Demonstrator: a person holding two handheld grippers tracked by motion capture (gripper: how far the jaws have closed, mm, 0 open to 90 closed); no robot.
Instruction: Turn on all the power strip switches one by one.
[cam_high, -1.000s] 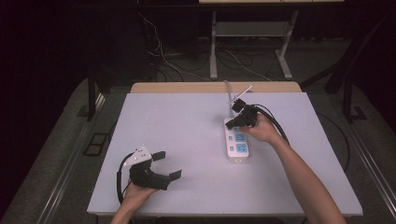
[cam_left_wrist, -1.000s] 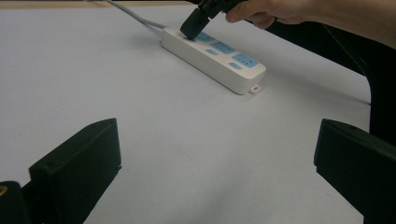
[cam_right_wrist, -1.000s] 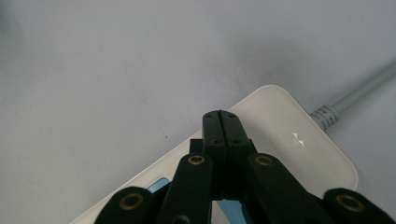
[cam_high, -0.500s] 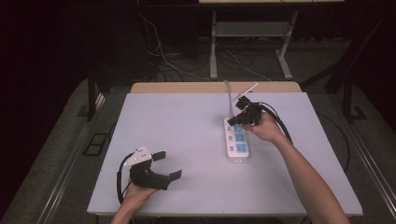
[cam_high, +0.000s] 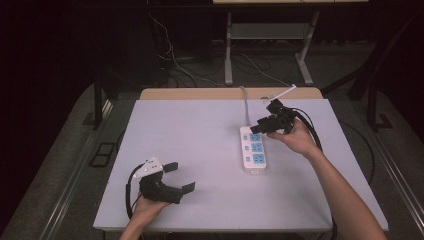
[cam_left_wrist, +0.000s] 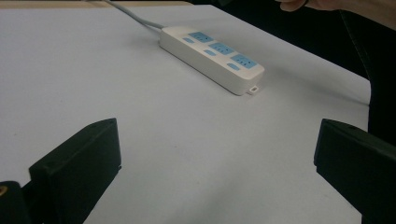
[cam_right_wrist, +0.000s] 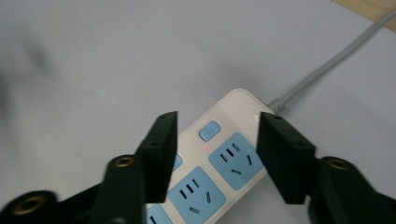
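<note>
A white power strip (cam_high: 252, 150) with blue sockets lies right of centre on the white table (cam_high: 200, 135), its grey cable (cam_high: 246, 107) running off the far edge. My right gripper (cam_high: 257, 127) hovers just over the strip's far end. Its jaws have just been opening and now stand apart with nothing between them. In the right gripper view the gripper (cam_right_wrist: 218, 135) frames the strip (cam_right_wrist: 238, 105) and its blue switch (cam_right_wrist: 209, 130) below. My left gripper (cam_high: 180, 177) rests wide open near the front left edge. In the left gripper view the gripper (cam_left_wrist: 219, 163) faces the strip (cam_left_wrist: 212, 53).
The person's right forearm (cam_high: 335, 185) reaches in over the table's right half. A wooden strip (cam_high: 225, 93) borders the far edge. Beyond it stand a metal table frame (cam_high: 270, 35) and loose cables (cam_high: 175, 60) on the dark floor.
The right gripper has lifted slightly off the strip's far end, drifted a little to the right, and its jaws have parted. The left gripper has stayed put.
</note>
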